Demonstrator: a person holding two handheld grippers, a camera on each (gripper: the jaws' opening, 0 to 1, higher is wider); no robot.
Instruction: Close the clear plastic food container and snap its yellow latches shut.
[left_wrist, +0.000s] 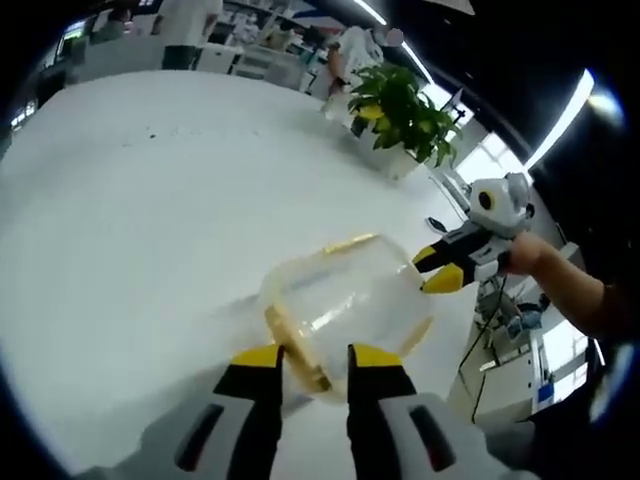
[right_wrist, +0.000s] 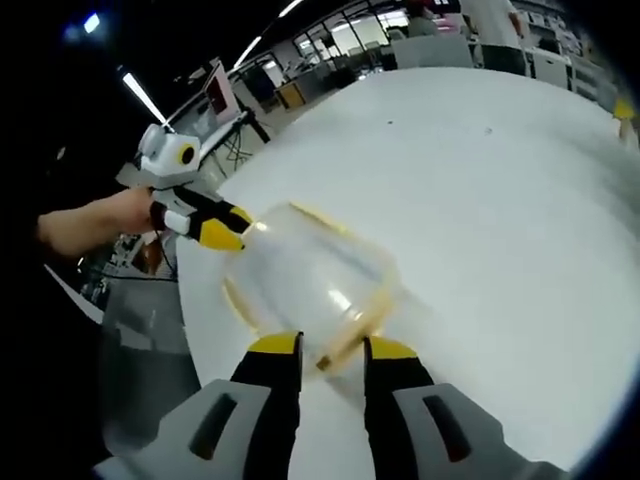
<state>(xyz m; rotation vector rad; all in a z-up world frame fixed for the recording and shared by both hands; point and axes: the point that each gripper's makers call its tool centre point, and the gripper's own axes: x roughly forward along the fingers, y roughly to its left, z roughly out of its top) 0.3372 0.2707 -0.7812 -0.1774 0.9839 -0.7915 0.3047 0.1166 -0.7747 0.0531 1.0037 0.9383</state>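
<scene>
big round white table (left_wrist: 150, 220) takes up most of both views, w/ the clear plastic food container (left_wrist: 345, 305) sitting near its edge, between the two grippers. in the left gripper view a potted green plant (left_wrist: 400, 110) stands at the far side of the table, office desks and people blurred behind it. container is see-through w/ yellow trim; whether the lid is fully down, can't tell. left gripper (left_wrist: 315, 358) comes up from the bottom of its own view, yellow-tipped jaws a narrow gap apart, straddling a yellow latch (left_wrist: 295, 350) on the near rim of the container, touching or not unclear. right gripper (right_wrist: 331, 350) in its own view, jaws also a narrow gap apart w/ the container's yellow rim strip (right_wrist: 355, 325) running between the tips; can't tell if it's pinched. each gripper also shows in the other's view, held by a hand (left_wrist: 525, 255), its yellow tips at the container's far side.
</scene>
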